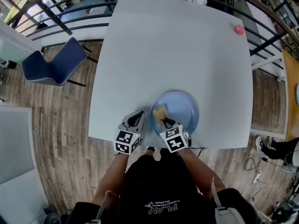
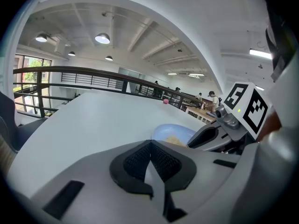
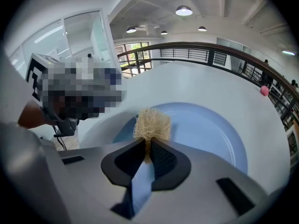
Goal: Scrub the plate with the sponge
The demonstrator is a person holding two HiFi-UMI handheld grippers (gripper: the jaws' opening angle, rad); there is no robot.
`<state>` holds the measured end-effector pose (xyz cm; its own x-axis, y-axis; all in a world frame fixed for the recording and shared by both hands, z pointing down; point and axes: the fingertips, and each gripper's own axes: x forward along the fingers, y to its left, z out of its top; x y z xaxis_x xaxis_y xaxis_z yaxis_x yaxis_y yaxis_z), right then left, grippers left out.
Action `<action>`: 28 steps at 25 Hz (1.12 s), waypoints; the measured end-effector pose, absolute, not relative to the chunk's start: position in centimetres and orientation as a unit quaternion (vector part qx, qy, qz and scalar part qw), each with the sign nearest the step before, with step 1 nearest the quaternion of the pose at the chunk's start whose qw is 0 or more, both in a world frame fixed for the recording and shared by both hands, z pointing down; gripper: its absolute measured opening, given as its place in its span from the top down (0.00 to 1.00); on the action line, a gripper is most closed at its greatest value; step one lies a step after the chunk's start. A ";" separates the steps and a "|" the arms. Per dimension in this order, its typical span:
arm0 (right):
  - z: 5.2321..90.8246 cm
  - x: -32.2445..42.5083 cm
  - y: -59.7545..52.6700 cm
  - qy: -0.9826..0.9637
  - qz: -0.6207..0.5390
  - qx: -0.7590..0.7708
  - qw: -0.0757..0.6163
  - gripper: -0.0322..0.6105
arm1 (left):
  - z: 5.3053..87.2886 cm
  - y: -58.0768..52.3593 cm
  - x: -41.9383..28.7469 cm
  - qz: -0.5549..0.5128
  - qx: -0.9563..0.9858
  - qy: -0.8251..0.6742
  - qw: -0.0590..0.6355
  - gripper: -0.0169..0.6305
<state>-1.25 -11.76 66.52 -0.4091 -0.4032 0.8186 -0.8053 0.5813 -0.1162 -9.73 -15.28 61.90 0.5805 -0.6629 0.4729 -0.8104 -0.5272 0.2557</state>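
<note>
A pale blue plate [image 1: 184, 107] lies on the white table [image 1: 173, 50] near its front edge, and fills the middle of the right gripper view [image 3: 205, 129]. My right gripper [image 1: 164, 121] is shut on a tan fibrous sponge [image 3: 152, 124], which sticks out past the jaws over the plate's left part [image 1: 160, 112]. Whether the sponge touches the plate I cannot tell. My left gripper [image 1: 138, 117] hovers just left of the plate, shut with nothing between its jaws [image 2: 150, 149]. The left gripper view shows the plate [image 2: 173, 133] and the right gripper's body [image 2: 219, 129] beyond it.
A small pink ball [image 1: 239, 29] rests near the table's far right corner. A blue chair [image 1: 53, 66] stands on the wooden floor to the left. A dark railing [image 1: 70, 13] runs behind the table. Another table edge [image 1: 289, 92] shows at the far right.
</note>
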 end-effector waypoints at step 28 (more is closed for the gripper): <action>67.4 7.6 -14.0 -0.752 0.260 0.458 0.396 0.88 | 61.2 -15.1 -6.8 0.160 0.873 -0.406 0.216 0.95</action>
<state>7.58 -14.05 67.37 -0.2669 -0.4834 0.8337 -0.8950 0.4452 -0.0283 -6.85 -15.10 61.16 0.6188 -0.6403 0.4551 -0.7787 -0.5765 0.2477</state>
